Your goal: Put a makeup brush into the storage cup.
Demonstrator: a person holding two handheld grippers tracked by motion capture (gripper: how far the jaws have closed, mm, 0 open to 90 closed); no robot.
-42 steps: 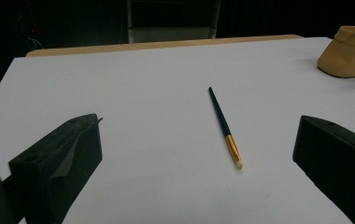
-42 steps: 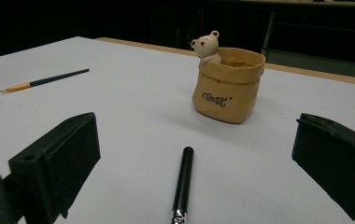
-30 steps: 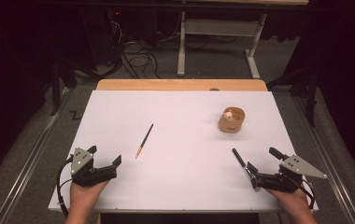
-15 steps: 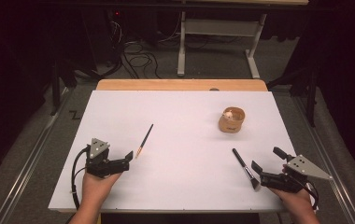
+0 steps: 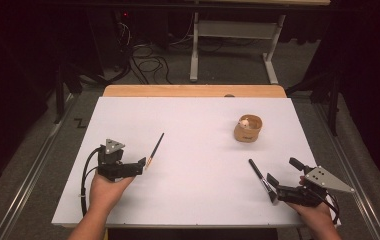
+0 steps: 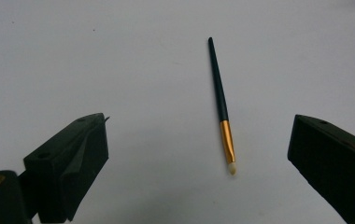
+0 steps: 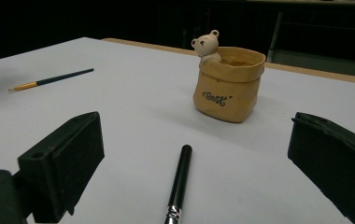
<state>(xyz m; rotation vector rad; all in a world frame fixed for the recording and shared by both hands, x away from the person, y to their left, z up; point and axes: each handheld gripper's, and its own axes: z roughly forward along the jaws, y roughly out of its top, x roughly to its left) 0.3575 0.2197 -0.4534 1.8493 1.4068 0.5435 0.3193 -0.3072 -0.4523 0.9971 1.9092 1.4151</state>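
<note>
The white table [image 5: 188,150] carries only a few small things. Toward the far right stands a tan pot [image 5: 248,128] shaped like a paper sack, upright, with a little bear figure [image 7: 207,45] looking over its rim; what else is inside I cannot tell. At the near left, the left gripper [image 5: 139,165] is held low over the table, its jaws spread wide and holding nothing. The thin paintbrush [image 5: 155,149] lies flat just beyond them; in the left gripper view its pale tip points back toward the gap between the jaws, a little nearer the right one, not touching either. At the near right, the right gripper [image 5: 282,176] also has its jaws wide and empty. A thicker black brush [image 5: 261,179] lies flat between them, pointing toward the pot, well apart from it.
</note>
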